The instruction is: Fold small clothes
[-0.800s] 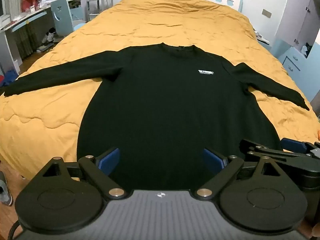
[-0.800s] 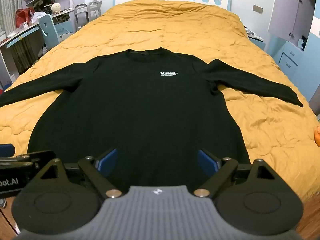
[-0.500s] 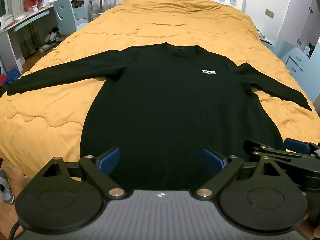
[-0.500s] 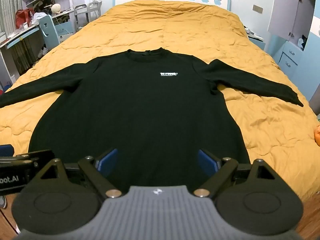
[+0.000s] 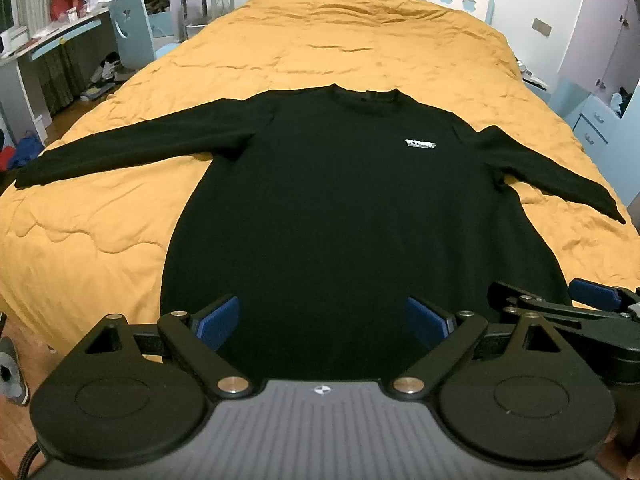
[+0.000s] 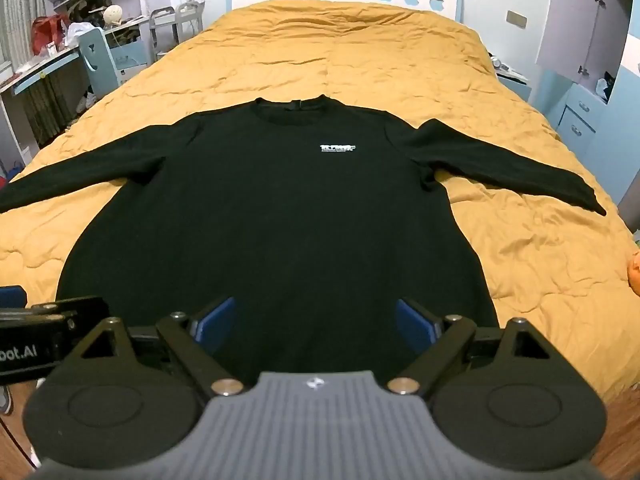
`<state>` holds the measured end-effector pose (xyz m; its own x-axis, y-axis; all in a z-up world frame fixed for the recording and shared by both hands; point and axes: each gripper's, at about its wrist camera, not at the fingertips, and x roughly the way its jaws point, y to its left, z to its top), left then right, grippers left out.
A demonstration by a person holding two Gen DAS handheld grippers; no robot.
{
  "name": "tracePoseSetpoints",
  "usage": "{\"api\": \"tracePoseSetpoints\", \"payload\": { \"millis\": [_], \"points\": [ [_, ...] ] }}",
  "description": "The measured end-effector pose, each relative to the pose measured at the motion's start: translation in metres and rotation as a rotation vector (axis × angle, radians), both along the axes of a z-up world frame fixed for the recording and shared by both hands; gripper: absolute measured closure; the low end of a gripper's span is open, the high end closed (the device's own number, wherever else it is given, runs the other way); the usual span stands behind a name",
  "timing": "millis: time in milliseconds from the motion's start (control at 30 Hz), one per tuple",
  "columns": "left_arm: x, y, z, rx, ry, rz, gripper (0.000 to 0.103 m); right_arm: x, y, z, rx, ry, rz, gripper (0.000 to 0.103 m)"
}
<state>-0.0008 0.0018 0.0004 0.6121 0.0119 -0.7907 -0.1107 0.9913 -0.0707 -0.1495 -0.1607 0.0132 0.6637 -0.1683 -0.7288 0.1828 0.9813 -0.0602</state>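
Observation:
A black long-sleeved sweater (image 5: 344, 208) lies flat and face up on the orange quilt, sleeves spread out to both sides, a small white logo (image 5: 420, 144) on its chest. It shows the same way in the right wrist view (image 6: 280, 216). My left gripper (image 5: 322, 318) is open and empty, just above the sweater's hem near its left half. My right gripper (image 6: 312, 320) is open and empty over the hem's right half. Each gripper shows at the edge of the other's view.
The bed with the orange quilt (image 5: 360, 40) fills most of the view, its near edge just below my grippers. A desk and blue chair (image 5: 132, 24) stand to the left. Blue drawers (image 6: 580, 120) stand to the right. An orange object (image 6: 634, 276) lies at the quilt's right edge.
The left gripper's view has shifted slightly, so the sweater sits a little further right and lower in it. The right gripper's view is nearly the same. Both grippers stay open.

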Motion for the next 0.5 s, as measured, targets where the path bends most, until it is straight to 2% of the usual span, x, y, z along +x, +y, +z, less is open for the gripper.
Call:
{"api": "tracePoseSetpoints", "payload": {
  "millis": [500],
  "points": [
    [0.0032, -0.0011, -0.0016, 0.006, 0.014, -0.002, 0.0, -0.0014, 0.0013, 0.0009, -0.006, -0.003, 0.005, 0.02]
  ]
}}
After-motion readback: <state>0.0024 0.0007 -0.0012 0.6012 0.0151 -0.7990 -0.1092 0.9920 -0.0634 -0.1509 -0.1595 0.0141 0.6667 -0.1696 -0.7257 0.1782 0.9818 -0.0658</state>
